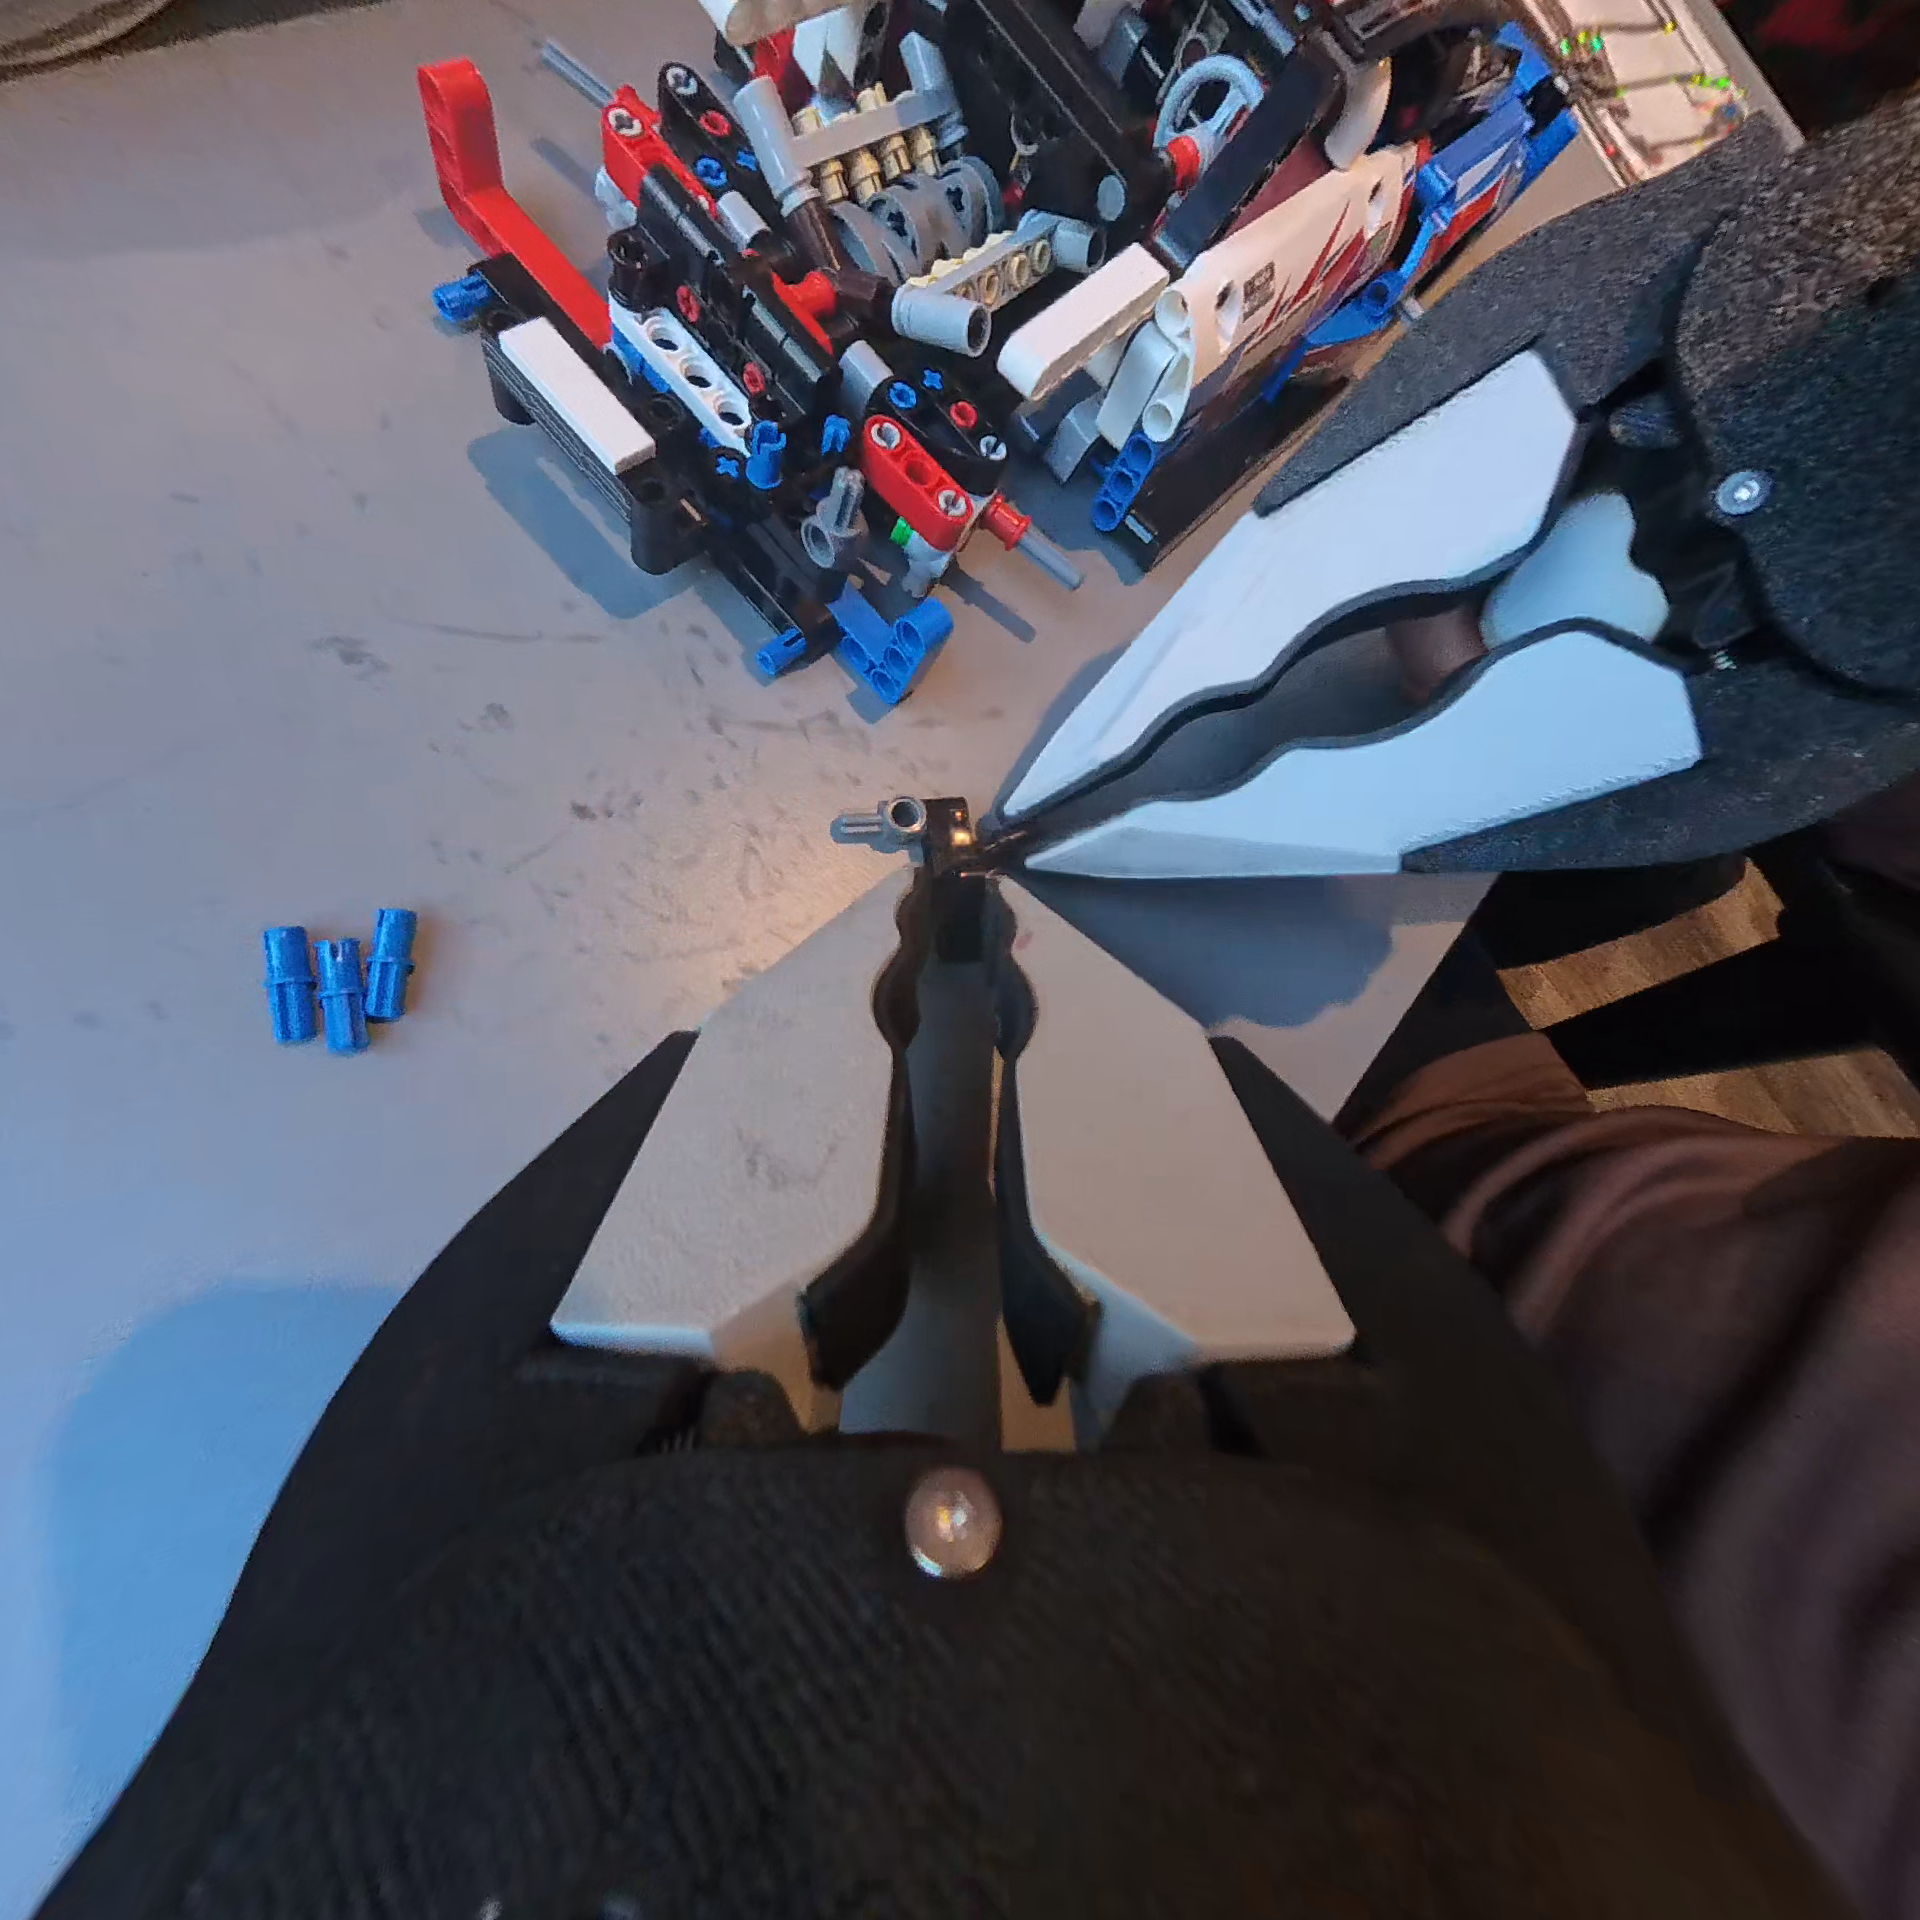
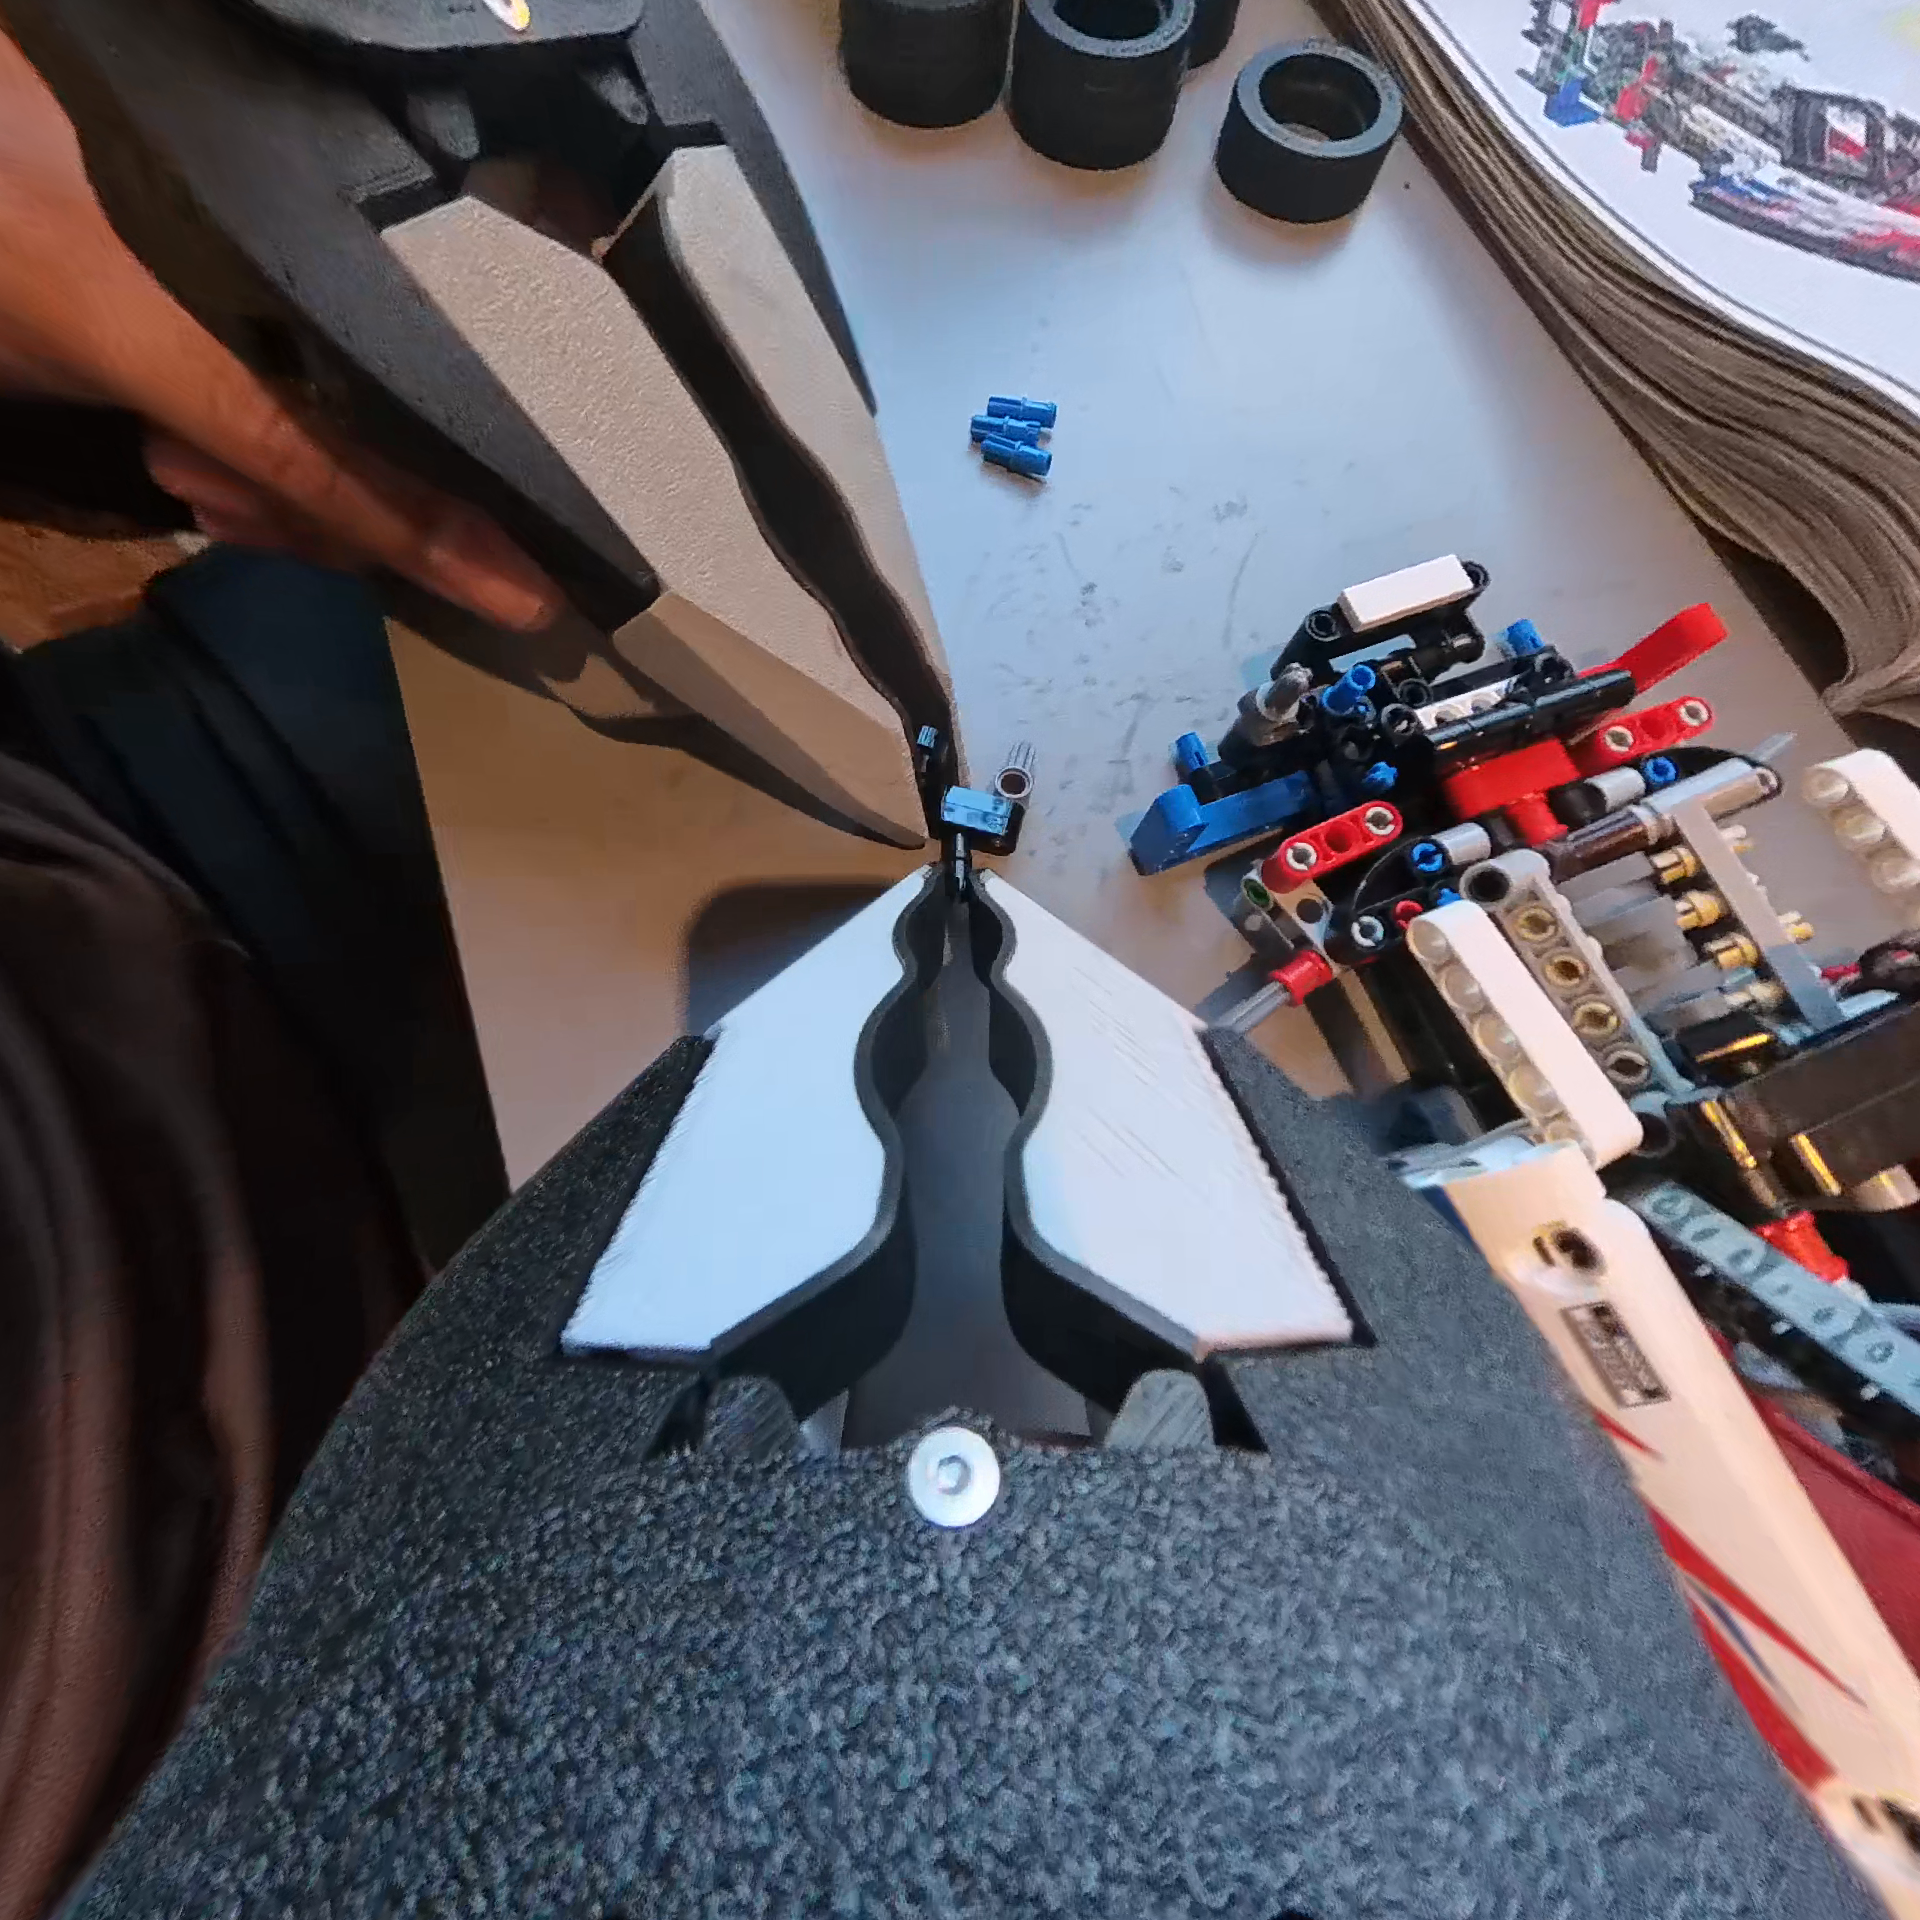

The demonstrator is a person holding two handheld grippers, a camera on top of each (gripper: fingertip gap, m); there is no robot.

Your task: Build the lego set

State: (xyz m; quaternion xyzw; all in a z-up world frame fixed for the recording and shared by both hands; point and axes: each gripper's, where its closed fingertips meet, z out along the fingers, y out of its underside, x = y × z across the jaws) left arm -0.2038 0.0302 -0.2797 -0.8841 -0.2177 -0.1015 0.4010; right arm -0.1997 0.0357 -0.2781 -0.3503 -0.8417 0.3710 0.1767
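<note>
Tongs of both hands are met tip to tip above the worktop [image 1: 260, 520], with one small black connector [image 1: 948, 831] caught between them. The left tongs [image 1: 951, 914] are seen clenched on the black connector's lower stem, its long axis running straight out along their fingers. The right tongs [image 1: 1003, 836] come in from the right, roughly at right angles, closed to a point at the same piece; in the right wrist view the right tongs [image 2: 956, 878] are likewise pinched on a thin black stub below the connector [image 2: 977, 812]. A small grey pin piece [image 1: 899, 818] is carried on the connector's far side, pointing away from the right tongs and towards open worktop. The next move is judged to turn on this crossing: both tips are equally near, so any push or twist must go along one stem without levering the other loose. Whether the black parts are one piece or two being joined cannot be told; the contact is tiny and partly hidden by the fingertips. The half-built car model [image 1: 935, 312] lies beyond, well apart from the tips, its far end cut off. Three blue pins [image 1: 338, 982] lie together to the left, apart. Black tyres [image 2: 1304, 130] and an instruction booklet [image 2: 1714, 208] are cut by the frame edge.
</note>
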